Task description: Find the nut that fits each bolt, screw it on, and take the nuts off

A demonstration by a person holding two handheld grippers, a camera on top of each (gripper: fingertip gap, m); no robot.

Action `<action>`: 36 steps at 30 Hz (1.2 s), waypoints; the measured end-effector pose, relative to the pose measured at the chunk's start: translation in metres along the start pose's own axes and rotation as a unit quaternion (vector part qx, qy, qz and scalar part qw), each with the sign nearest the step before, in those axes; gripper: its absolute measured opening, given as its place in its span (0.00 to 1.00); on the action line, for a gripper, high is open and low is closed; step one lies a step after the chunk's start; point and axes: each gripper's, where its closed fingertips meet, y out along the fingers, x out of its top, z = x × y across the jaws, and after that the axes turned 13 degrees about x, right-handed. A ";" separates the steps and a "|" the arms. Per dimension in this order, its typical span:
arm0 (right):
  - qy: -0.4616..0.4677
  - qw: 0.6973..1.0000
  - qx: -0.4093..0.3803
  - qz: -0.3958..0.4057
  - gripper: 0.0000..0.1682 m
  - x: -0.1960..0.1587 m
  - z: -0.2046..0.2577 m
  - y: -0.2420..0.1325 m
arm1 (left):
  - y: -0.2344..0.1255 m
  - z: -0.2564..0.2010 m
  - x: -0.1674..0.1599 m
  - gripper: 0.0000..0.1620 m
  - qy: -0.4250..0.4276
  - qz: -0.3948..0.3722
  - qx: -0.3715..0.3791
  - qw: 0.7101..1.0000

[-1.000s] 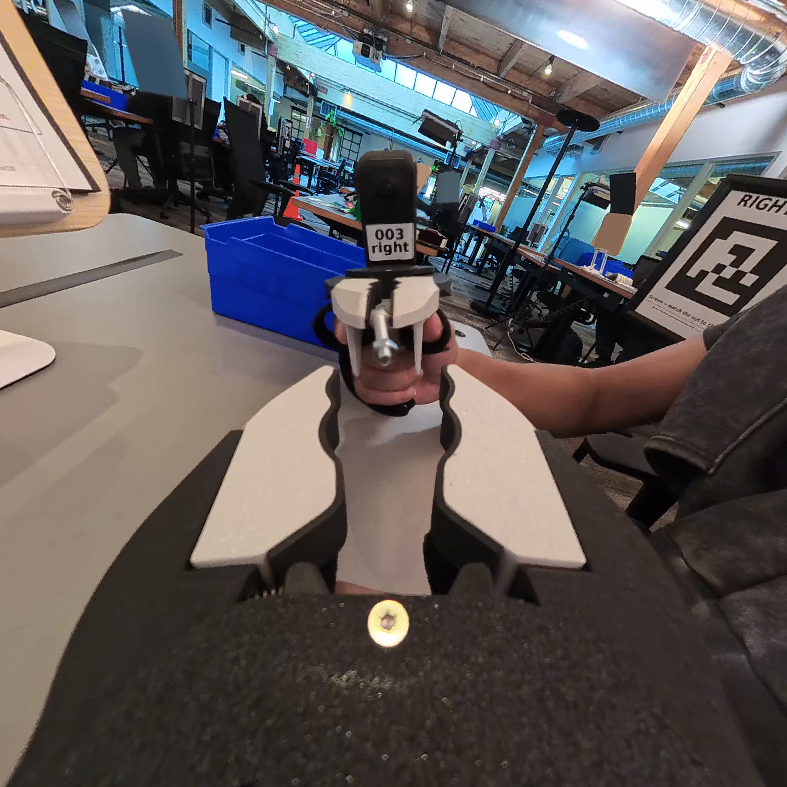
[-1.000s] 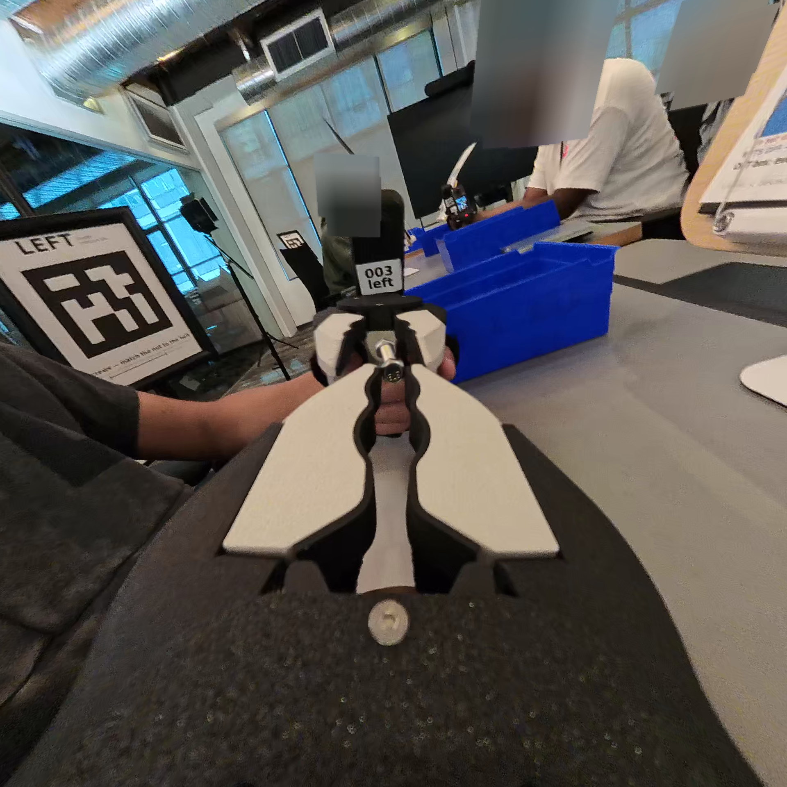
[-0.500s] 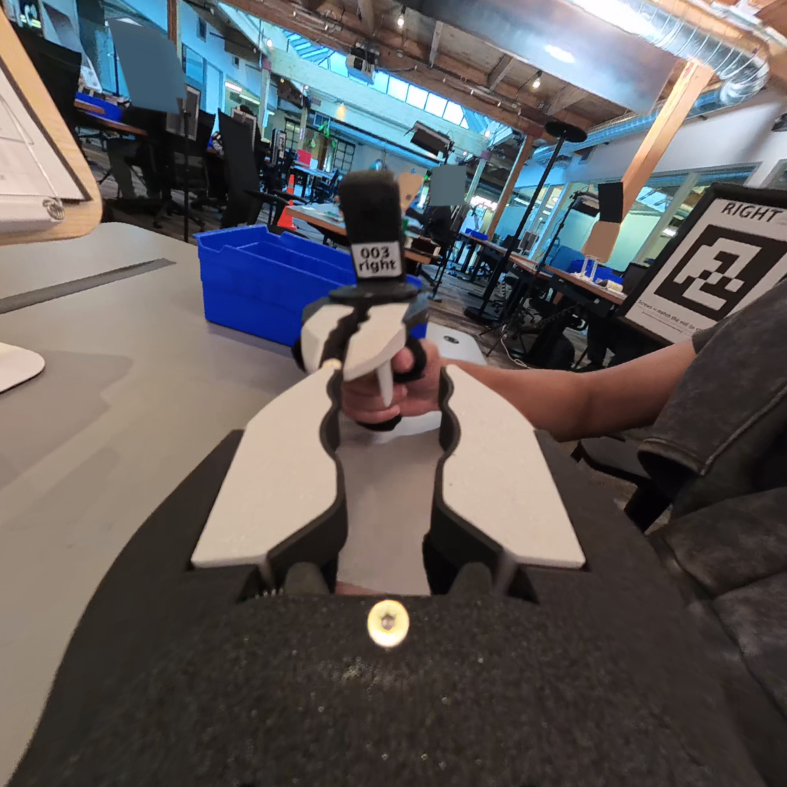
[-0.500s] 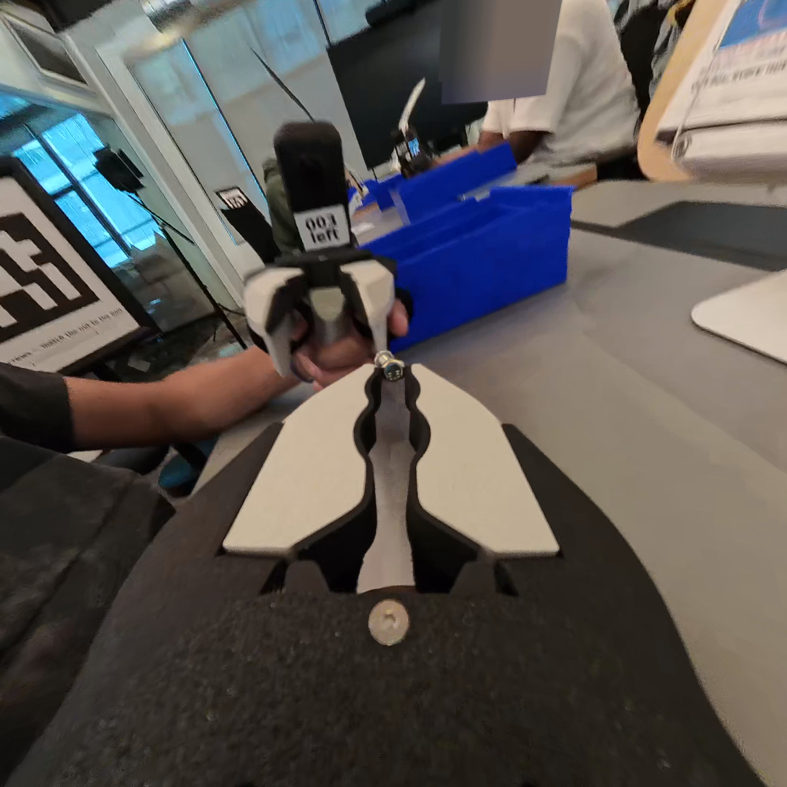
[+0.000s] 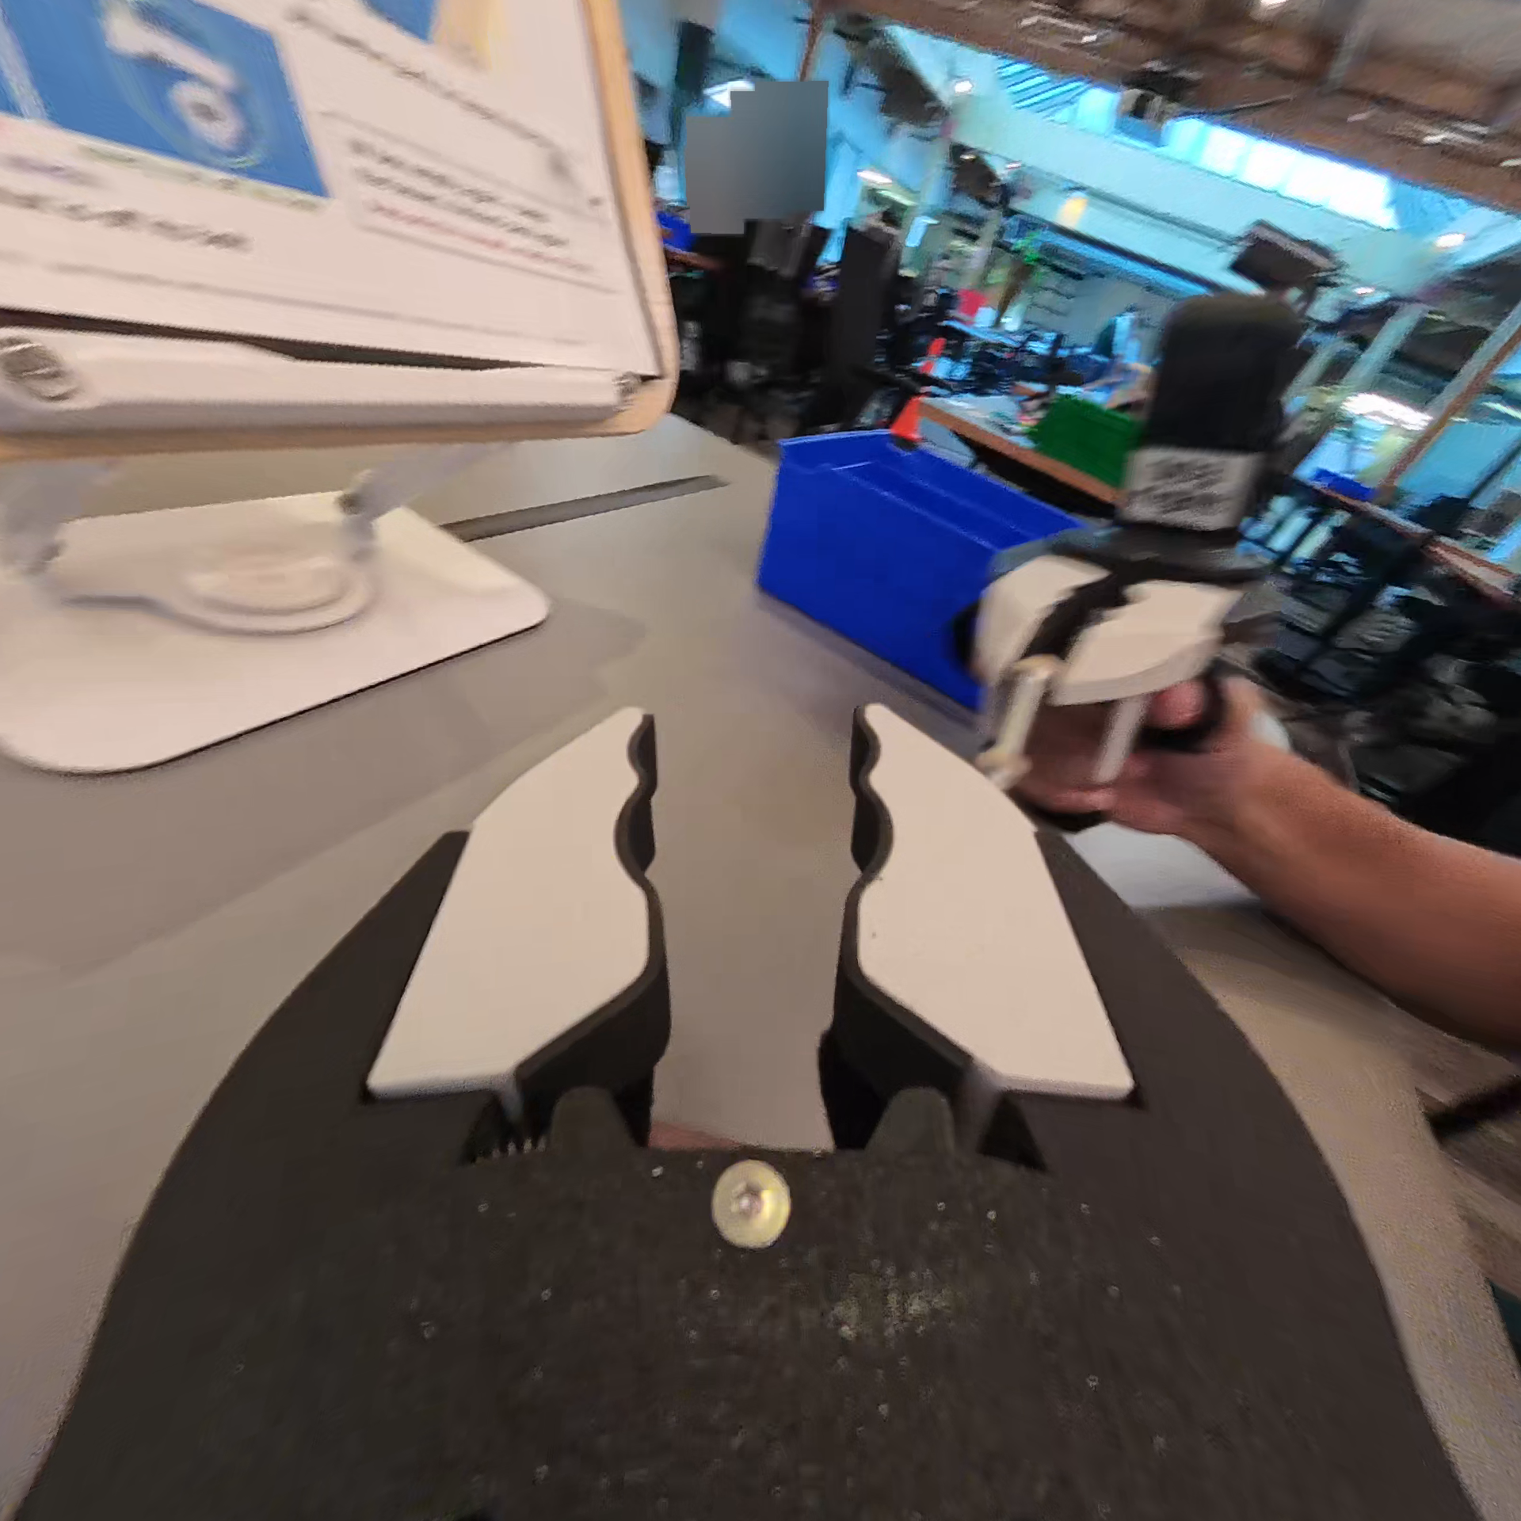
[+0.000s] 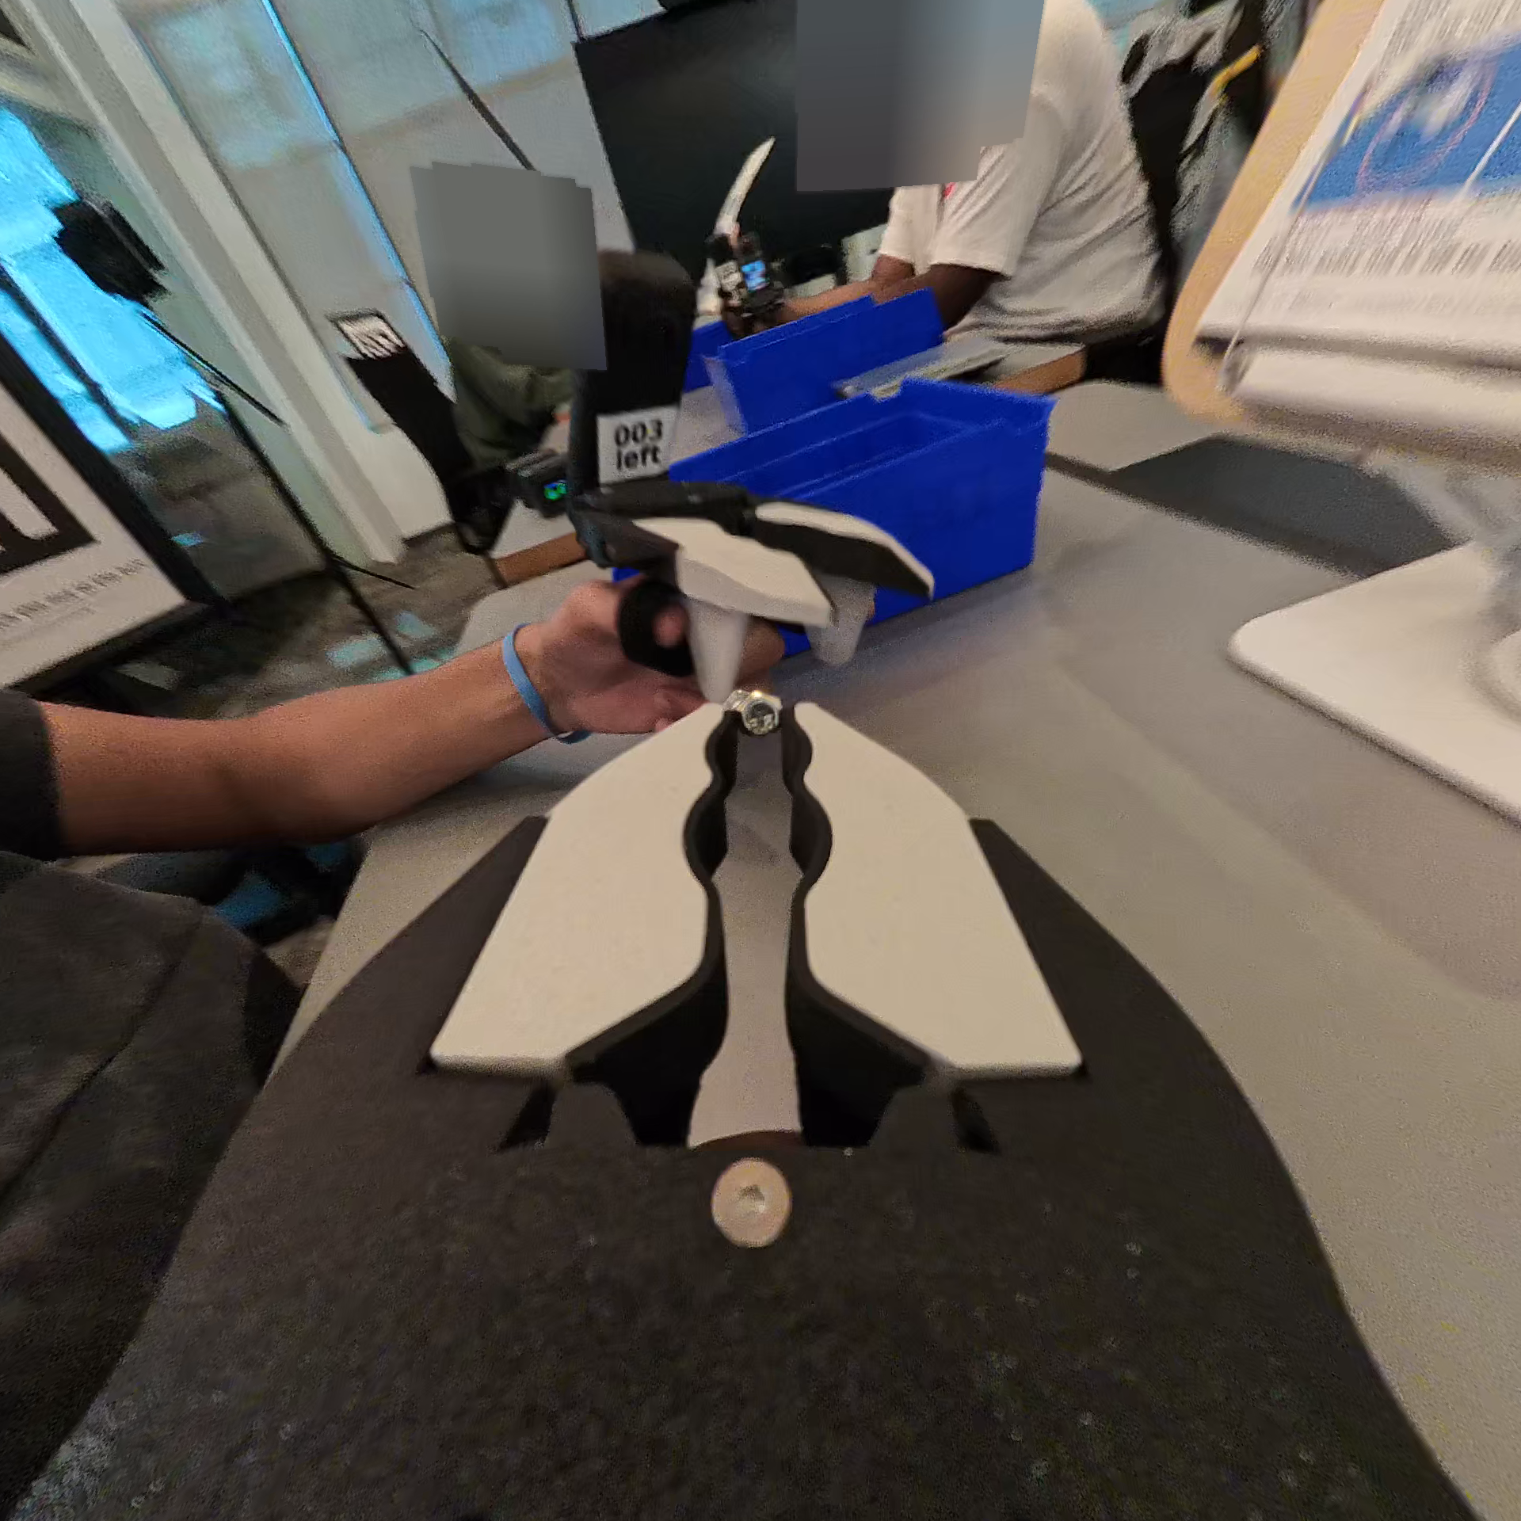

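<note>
Shiny metal bolt point(image 6: 755, 713); matt grey table point(image 6: 1152, 823); glossy blue plastic bin point(image 6: 922, 486).

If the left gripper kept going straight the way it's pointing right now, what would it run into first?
The left gripper is open and empty, angled down at the bare grey table. Straight ahead it would likely meet the tabletop first, passing between the white stand base and the blue bin, though depth is unclear.

Left gripper point(image 5: 751, 732) swung off to its left, away from right gripper point(image 5: 1058, 761); the two had faced each other head-on with the bolt point(image 6: 755, 713) tip at the left's open fingers. The white stand base point(image 5: 247, 609) came into left view. In right view, left gripper point(image 6: 782, 658) turned side-on.
</note>
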 end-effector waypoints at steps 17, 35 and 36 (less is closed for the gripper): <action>0.331 0.860 -0.364 0.131 0.06 -0.050 -0.139 -0.310 | 0.009 -0.008 -0.015 0.29 0.012 0.028 0.004 1.000; 0.040 0.881 -0.466 0.063 0.17 0.060 -0.061 -0.258 | 0.023 -0.016 -0.043 0.32 0.037 0.087 0.031 0.995; -0.003 0.903 -0.427 0.046 0.15 0.069 -0.039 -0.219 | 0.024 -0.018 -0.048 0.32 0.023 0.099 0.037 0.994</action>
